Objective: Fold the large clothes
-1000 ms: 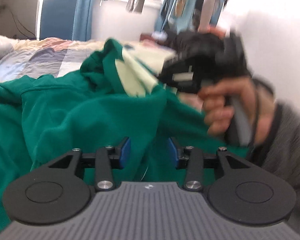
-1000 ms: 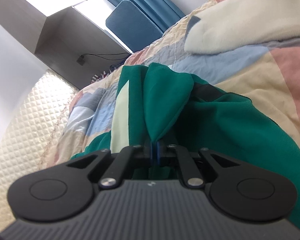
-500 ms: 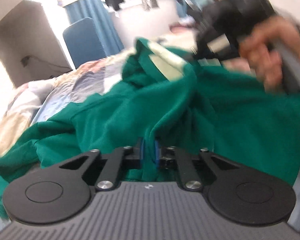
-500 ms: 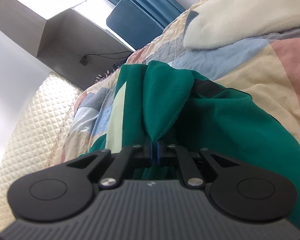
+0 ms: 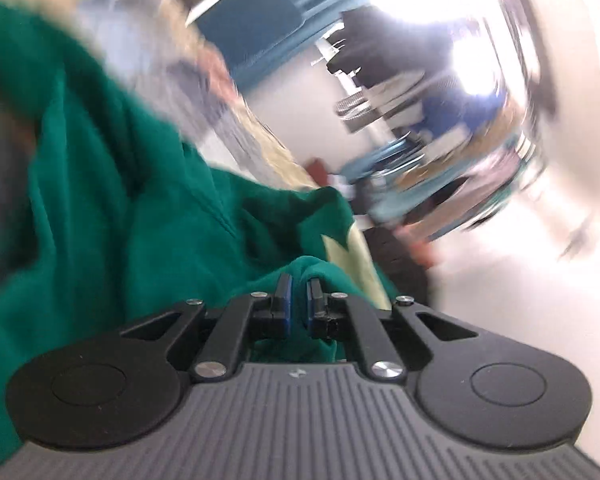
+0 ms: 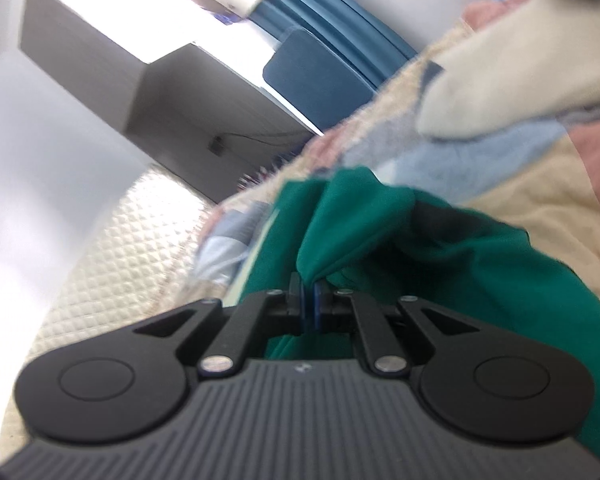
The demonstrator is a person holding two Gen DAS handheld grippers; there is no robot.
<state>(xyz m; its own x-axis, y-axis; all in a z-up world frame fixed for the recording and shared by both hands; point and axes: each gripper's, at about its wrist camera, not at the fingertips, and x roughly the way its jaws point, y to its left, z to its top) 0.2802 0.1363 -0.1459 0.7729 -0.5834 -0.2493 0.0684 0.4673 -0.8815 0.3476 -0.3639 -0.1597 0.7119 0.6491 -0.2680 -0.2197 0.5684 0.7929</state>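
Both jaws pinch green garment (image 6: 440,248) over patchwork quilt (image 6: 532,184); blue chair (image 6: 312,76) behind.

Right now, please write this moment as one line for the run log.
phase: fold, both ends gripped | left gripper: shut on green garment | right gripper: shut on green garment | surface: patchwork quilt | left view: blurred

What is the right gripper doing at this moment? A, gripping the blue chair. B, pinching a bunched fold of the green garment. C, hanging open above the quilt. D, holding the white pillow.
B: in the right wrist view the right gripper has its blue pads closed on a gathered peak of the green garment, which lies over the patchwork quilt.
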